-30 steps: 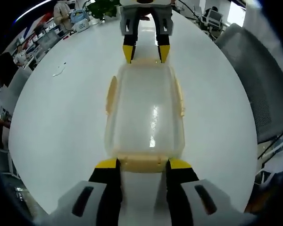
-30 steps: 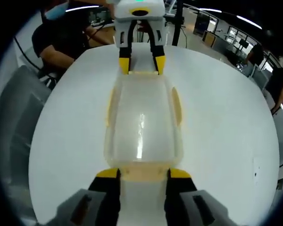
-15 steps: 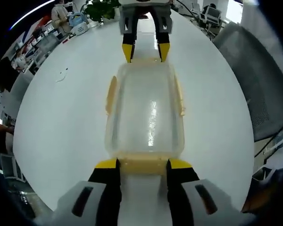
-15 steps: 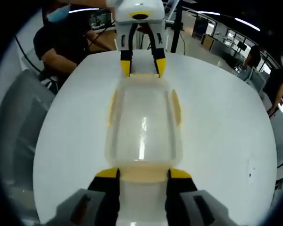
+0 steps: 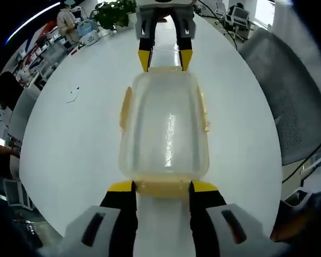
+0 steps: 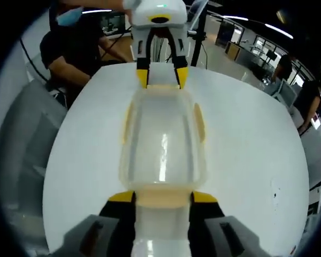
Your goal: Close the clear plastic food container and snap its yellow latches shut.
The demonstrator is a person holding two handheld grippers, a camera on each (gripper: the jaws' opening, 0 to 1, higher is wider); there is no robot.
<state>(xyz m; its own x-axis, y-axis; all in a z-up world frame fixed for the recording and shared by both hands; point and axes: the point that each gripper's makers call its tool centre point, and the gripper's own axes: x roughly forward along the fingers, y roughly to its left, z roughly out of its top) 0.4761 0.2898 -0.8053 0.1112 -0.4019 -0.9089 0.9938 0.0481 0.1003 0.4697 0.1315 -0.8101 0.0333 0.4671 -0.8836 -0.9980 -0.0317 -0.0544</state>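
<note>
You have the container [image 5: 165,128] on the white table [image 5: 75,139], lid on, caught end to end between your two tools. Your left gripper [image 5: 161,186] sits with its jaws spread either side of the near end latch [image 5: 161,187], tips touching or just beside it. In the right gripper view, your right gripper [image 6: 161,197] stands the same way at the opposite end latch [image 6: 161,199], jaws apart, pinching nothing. The two long side latches [image 5: 126,107] look flat against the walls, though whether they are clicked I cannot tell. You appear to be at the end-latch step: next, press each end flap down and inward until it seats, keeping both tools opposed so the box does not slide.
</note>
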